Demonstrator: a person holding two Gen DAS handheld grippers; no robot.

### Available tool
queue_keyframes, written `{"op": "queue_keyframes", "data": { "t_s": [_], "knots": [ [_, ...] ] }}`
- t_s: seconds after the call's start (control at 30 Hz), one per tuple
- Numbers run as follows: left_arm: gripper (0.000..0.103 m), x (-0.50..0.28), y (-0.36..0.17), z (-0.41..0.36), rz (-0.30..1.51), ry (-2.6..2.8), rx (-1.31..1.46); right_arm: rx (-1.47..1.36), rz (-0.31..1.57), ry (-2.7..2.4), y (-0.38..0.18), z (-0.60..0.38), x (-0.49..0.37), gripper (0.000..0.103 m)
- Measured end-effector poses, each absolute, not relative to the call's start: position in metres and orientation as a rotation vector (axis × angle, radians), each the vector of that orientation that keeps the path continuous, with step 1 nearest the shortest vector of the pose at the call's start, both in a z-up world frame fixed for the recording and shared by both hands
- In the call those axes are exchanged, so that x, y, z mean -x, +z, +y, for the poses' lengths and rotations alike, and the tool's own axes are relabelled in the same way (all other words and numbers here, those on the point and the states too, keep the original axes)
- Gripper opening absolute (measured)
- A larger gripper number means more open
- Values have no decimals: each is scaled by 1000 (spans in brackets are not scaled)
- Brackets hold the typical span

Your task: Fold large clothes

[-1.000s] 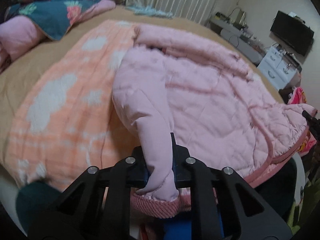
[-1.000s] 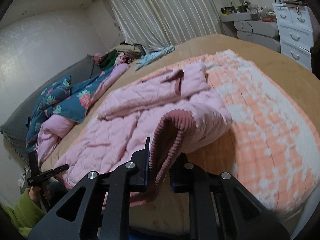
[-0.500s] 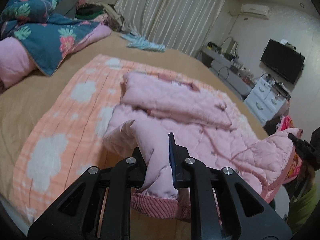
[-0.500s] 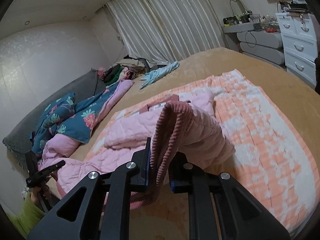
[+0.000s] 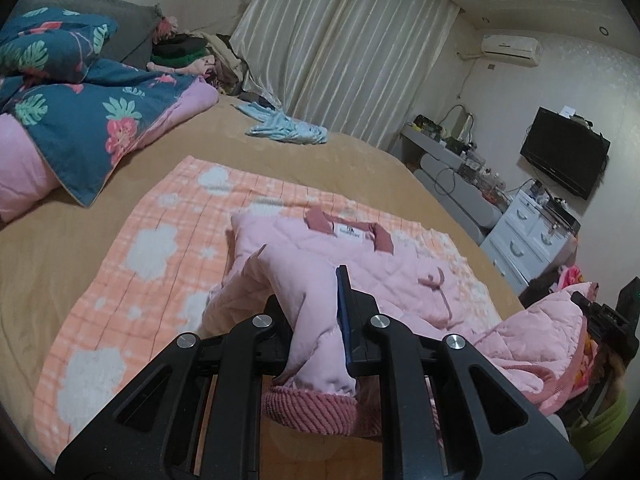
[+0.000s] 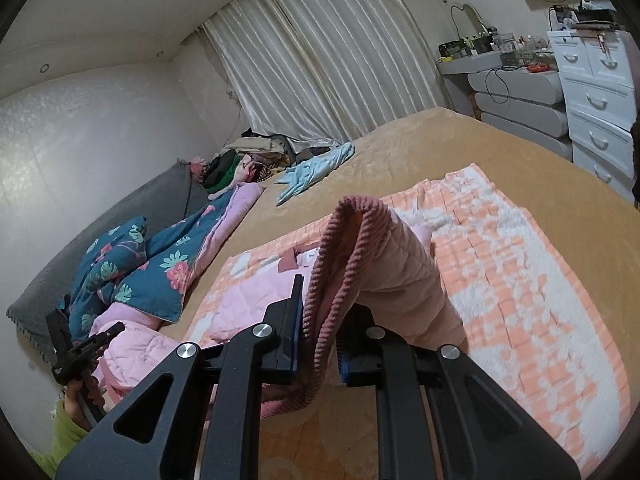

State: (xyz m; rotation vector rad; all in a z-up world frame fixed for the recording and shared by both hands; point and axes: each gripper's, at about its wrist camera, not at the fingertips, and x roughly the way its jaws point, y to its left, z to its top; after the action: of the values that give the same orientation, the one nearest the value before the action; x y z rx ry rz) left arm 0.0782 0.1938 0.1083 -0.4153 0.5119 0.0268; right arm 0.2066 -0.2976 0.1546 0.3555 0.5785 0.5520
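Both grippers are clamped tight, left gripper and right gripper each tilted a bit downward, green sleeve behind the left one.

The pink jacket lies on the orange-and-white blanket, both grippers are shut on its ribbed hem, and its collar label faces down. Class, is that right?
Not quite. In the left wrist view the pink jacket's collar label faces up, white and plain to see. The rest stands: the jacket lies on the orange-and-white blanket, and the left gripper and right gripper are shut on its hem.
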Motion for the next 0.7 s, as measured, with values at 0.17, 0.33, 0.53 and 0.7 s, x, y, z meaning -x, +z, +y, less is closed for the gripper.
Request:
{"op": "queue_keyframes", "data": {
  "t_s": [0.17,0.33,0.53,0.7],
  "knots": [
    [8,-95,118,196,497,49,398,-306,567,537,170,-288,-224,12],
    [8,-113,125,200,500,72,390,-295,558,519,174,-283,-244,12],
    [8,-134,126,202,501,102,369,-306,562,505,170,-282,-273,12],
    [8,-150,118,202,512,133,348,-317,602,489,161,-281,-297,12]
  ]
}}
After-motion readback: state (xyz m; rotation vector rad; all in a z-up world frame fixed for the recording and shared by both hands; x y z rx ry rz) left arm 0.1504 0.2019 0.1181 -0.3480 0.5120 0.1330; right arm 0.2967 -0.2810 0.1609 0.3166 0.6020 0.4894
